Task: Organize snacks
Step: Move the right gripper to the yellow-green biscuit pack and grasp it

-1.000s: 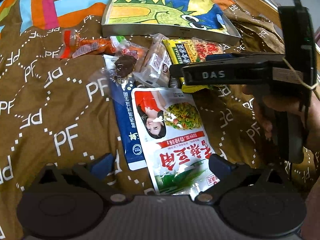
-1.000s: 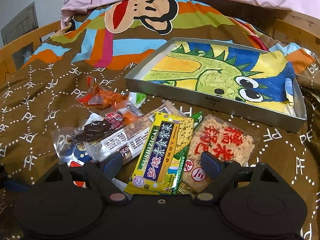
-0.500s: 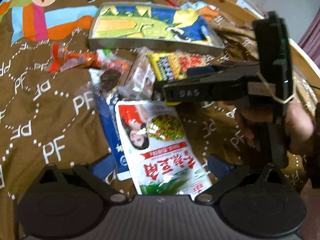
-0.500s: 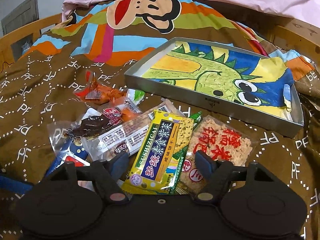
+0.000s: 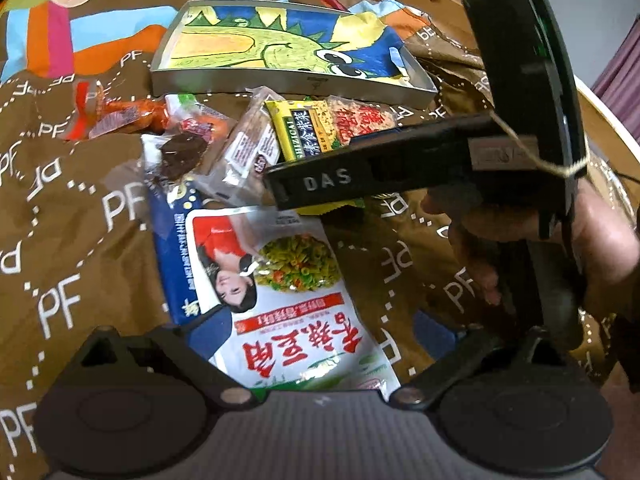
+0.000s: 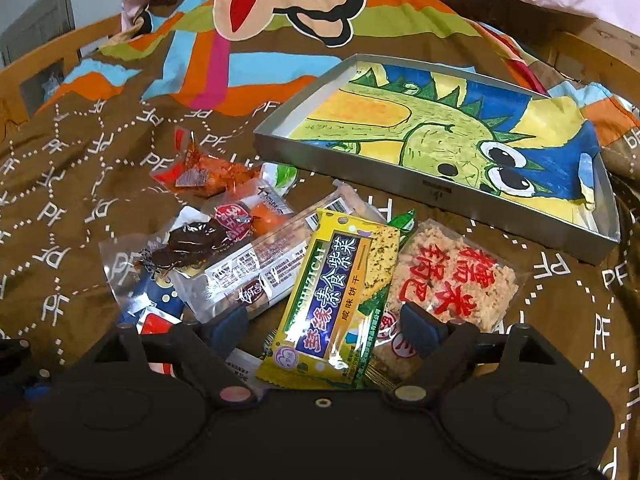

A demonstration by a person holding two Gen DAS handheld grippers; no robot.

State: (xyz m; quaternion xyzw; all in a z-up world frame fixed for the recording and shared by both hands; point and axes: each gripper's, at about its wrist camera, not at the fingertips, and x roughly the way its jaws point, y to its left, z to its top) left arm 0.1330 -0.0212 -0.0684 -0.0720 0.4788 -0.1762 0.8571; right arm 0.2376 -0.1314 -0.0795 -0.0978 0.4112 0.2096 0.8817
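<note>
At lower centre, the opening right gripper (image 6: pixel 324 326) straddled, unclamped, the yellow packet (image 6: pixel 336 300), likely light, crinkly and slippery, with brittle crackers, best pinched at its sealed edge.

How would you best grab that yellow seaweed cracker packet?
Grip the yellow cracker packet by its near crimped end, coming from above and the near side. It lies flat on top of the pile, long and thin, overlapping the rice cake bag. The right gripper, jaws opening, already straddles that end.
</note>
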